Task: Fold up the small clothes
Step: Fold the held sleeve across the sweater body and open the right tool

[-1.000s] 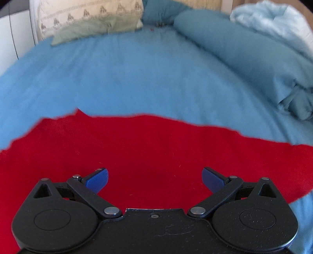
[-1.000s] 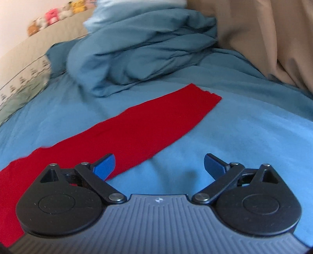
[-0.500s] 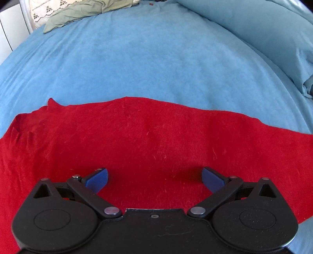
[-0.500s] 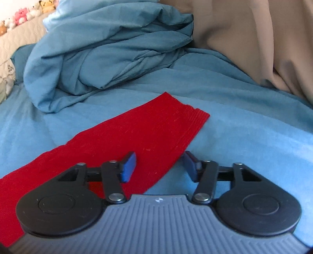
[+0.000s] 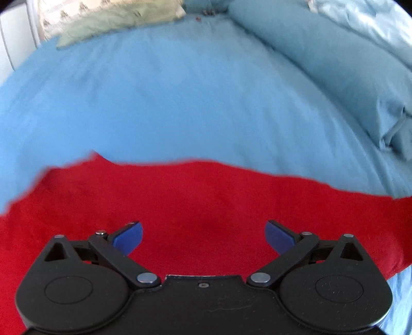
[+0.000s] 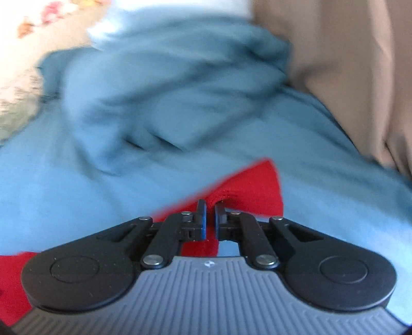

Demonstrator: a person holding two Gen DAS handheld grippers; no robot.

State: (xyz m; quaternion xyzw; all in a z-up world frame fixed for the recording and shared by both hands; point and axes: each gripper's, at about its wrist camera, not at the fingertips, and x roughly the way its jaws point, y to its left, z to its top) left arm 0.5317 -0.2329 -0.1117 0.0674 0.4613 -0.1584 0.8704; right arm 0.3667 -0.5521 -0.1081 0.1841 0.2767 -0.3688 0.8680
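A red knit garment (image 5: 206, 203) lies spread across the blue bedsheet (image 5: 180, 98). My left gripper (image 5: 203, 235) hangs just above its middle, open, with nothing between the blue pads. In the right wrist view the same red garment (image 6: 255, 190) ends in a narrow strip. My right gripper (image 6: 210, 215) is shut on the strip's edge, which bunches up between the pads and lifts off the sheet (image 6: 77, 195). The picture there is blurred.
A rolled blue duvet (image 5: 334, 67) runs along the right side of the bed, and it heaps up ahead (image 6: 167, 85) in the right wrist view. A pale green cloth (image 5: 116, 23) lies by the pillow at the far end. A beige curtain (image 6: 347, 64) hangs at right.
My right gripper closed from wide open onto the end of the red strip and pulled it up. My left gripper dipped toward the garment, then rose again, still open.
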